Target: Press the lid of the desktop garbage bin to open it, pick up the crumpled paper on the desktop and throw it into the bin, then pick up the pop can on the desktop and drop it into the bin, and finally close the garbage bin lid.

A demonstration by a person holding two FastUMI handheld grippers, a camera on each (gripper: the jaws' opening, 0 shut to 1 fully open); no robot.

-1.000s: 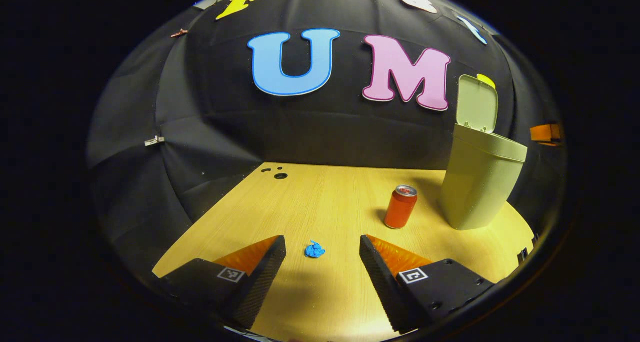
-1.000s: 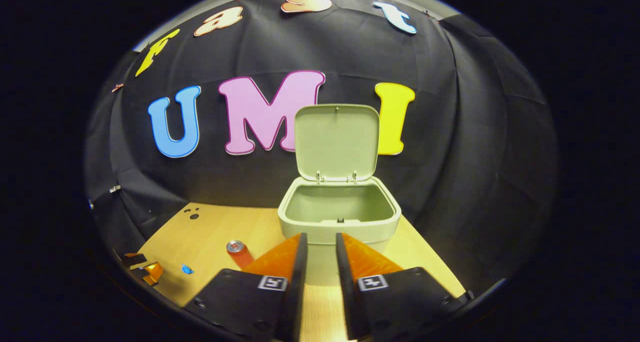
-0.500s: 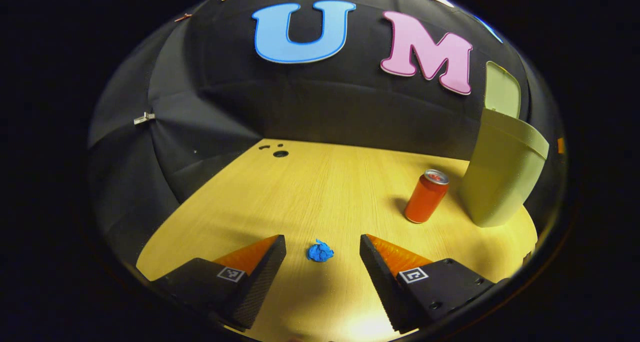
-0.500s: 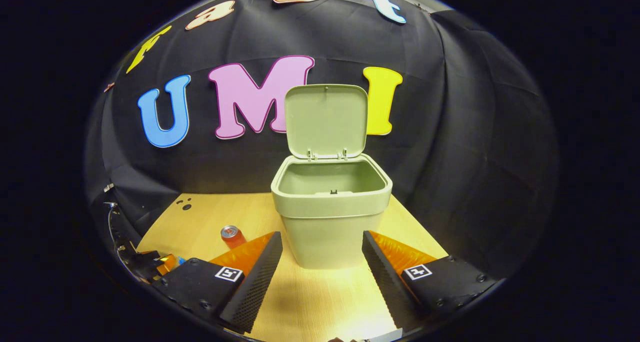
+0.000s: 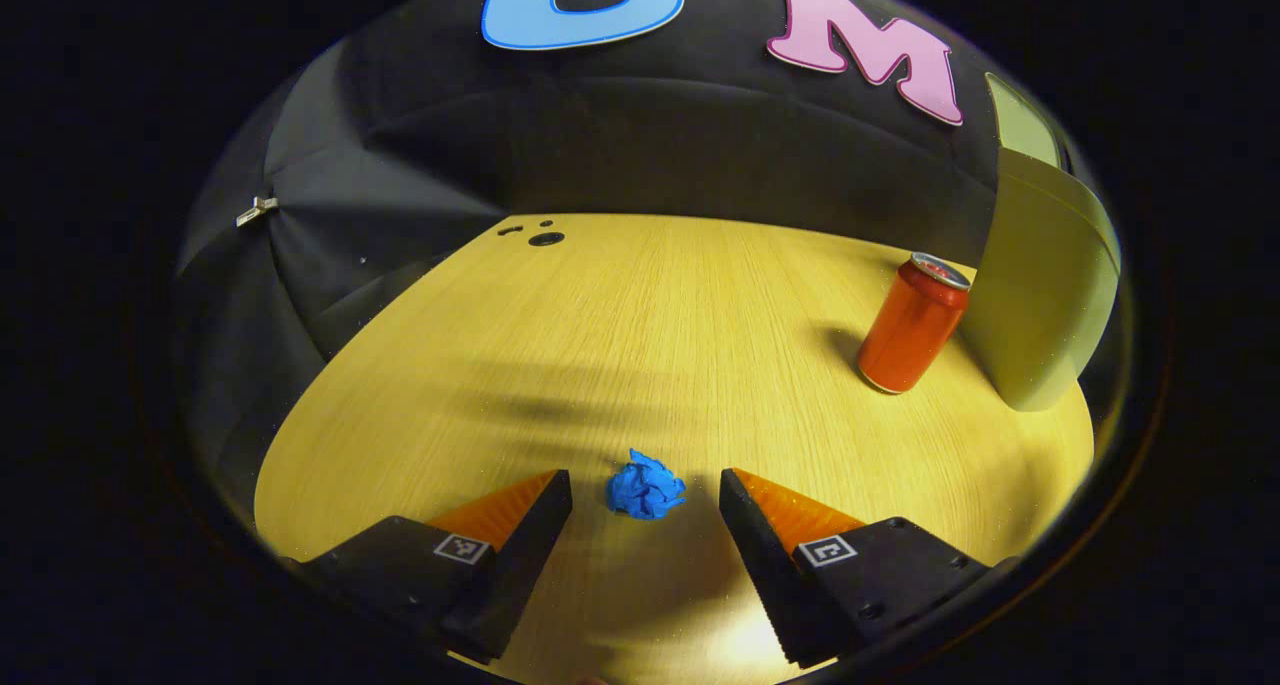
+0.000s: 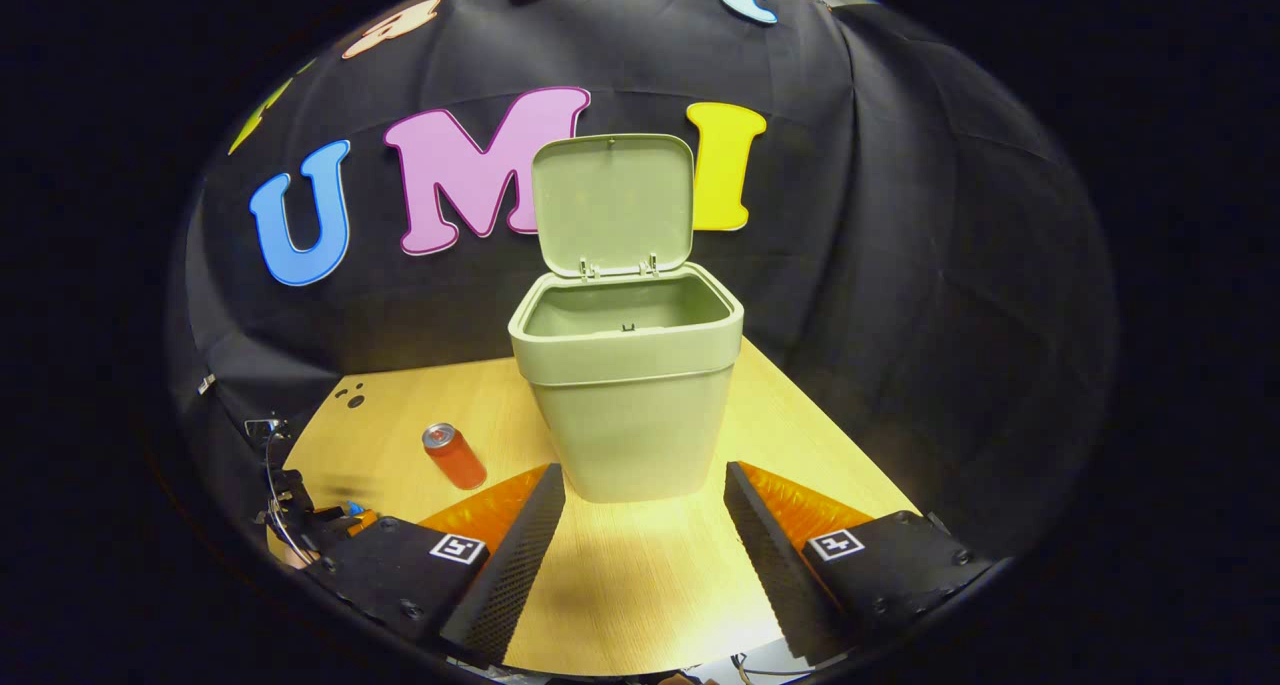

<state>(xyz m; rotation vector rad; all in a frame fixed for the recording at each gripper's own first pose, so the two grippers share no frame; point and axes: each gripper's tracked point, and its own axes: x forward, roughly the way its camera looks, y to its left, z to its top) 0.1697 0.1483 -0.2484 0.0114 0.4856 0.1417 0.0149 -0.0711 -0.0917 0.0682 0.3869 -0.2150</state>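
Left gripper view
Left gripper: hung low over the table, pitched down toward it, fingers spread wide and grasping nothing.
Paper: a blue crumpled ball lay on the table between the two fingertips, touching neither.
Can: stood upright at the right, well apart from the paper and just beside the bin.
Bin: stood at the far right edge, its lid raised.
Table holes: a few small dark holes sat near the far left corner.

Right gripper view
Right gripper: was held level above the near part of the table, pointing at the bin, fingers released and wide apart, holding nothing.
Bin: stood straight ahead, just beyond the fingertips and clear of them, mouth open; nothing could be seen in the part of the inside that showed.
Lid: stood upright on its rear hinge.
Can: stood left of the bin, near it but apart.
Left gripper: showed low at the left edge, with cables; its finger state could not be told from here.
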